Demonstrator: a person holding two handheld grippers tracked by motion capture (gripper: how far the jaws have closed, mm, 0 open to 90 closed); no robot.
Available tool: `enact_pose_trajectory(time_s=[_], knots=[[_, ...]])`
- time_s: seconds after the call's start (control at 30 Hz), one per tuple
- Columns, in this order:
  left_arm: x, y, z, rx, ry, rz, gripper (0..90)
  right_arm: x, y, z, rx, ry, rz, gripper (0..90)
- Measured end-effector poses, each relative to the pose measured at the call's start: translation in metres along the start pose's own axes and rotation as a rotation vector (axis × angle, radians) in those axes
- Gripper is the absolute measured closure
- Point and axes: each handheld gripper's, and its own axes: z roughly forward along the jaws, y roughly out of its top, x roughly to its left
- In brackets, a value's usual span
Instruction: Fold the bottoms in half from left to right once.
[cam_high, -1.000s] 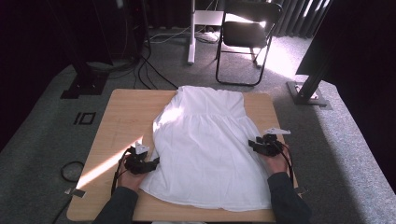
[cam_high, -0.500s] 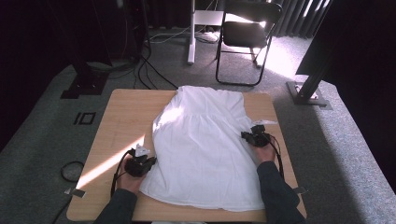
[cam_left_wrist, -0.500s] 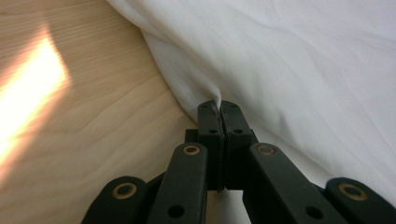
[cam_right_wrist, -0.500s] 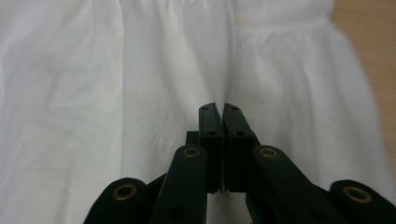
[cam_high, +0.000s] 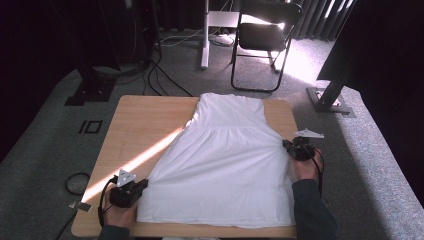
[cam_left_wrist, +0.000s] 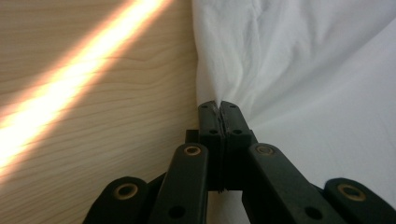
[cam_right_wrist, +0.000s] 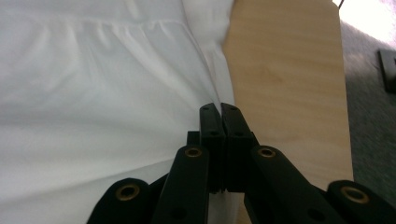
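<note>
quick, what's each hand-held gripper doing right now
Left hand-held gripper: closed, pinching the left edge of the white dress.
Right hand-held gripper: closed, pinching the dress's right edge.

left tongs (cam_high: 141, 186): clamped, low near edge | right tongs (cam_high: 288, 146): clamped, further forward

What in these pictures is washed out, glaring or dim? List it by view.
High view: a sunlight streak glares across the wooden table, the floor behind the folding chair is blown out, and the room's edges are near black. Left gripper view: the same streak burns orange-white. Right gripper view: the white dress loses fold detail and is soft close up.
</note>
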Motion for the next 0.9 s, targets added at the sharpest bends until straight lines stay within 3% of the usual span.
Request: enact_pose_trajectory(time_s=[0.07,0.1,0.13,0.2,0.23,0.27,0.33,0.43,0.47,0.57,0.6,0.7,0.83,0.9], knots=[[-0.002,0.002,0.005,0.009,-0.04,0.025,87.8,-0.002,-0.005,0.007,0.023,-0.011,0.007,88.7],[-0.003,0.006,0.007,-0.014,-0.021,0.035,67.0,-0.006,-0.012,0.019,0.052,-0.014,0.028,88.4],[-0.003,0.006,0.007,-0.014,-0.021,0.035,59.1,-0.006,-0.012,0.019,0.052,-0.014,0.028,88.4],[0.0,0.018,0.014,-0.039,-0.01,0.028,56.4,-0.008,-0.017,0.026,0.071,-0.018,0.042,88.1],[0.001,0.023,0.018,-0.052,-0.004,0.022,50.8,-0.008,-0.019,0.028,0.08,-0.017,0.048,87.7],[0.003,0.037,0.03,-0.05,-0.008,0.004,47.6,-0.009,-0.02,0.03,0.086,-0.014,0.052,87.4],[0.003,0.051,0.042,-0.058,-0.02,0.003,40.8,-0.009,-0.023,0.035,0.104,-0.015,0.06,86.1],[0.001,0.08,0.071,-0.025,-0.032,0.05,37.2,-0.009,-0.023,0.035,0.101,-0.012,0.067,85.7],[-0.001,0.095,0.09,-0.008,-0.03,0.069,34.9,-0.011,-0.023,0.036,0.1,-0.006,0.069,85.4],[-0.001,0.105,0.103,0.004,-0.037,0.07,31.9,-0.011,-0.023,0.036,0.1,-0.005,0.071,85.4],[0.0,0.12,0.128,0.036,-0.054,0.056,31.9,-0.011,-0.024,0.036,0.097,-0.004,0.074,85.4],[0.002,0.13,0.15,0.073,-0.063,0.042,27.7,-0.011,-0.024,0.036,0.093,-0.002,0.077,85.5],[0.0,0.134,0.165,0.108,-0.059,0.038,27.6,-0.012,-0.024,0.036,0.091,0.002,0.083,85.5],[-0.001,0.131,0.172,0.126,-0.063,0.048,45.3,-0.011,-0.024,0.036,0.09,-0.001,0.083,85.6]])
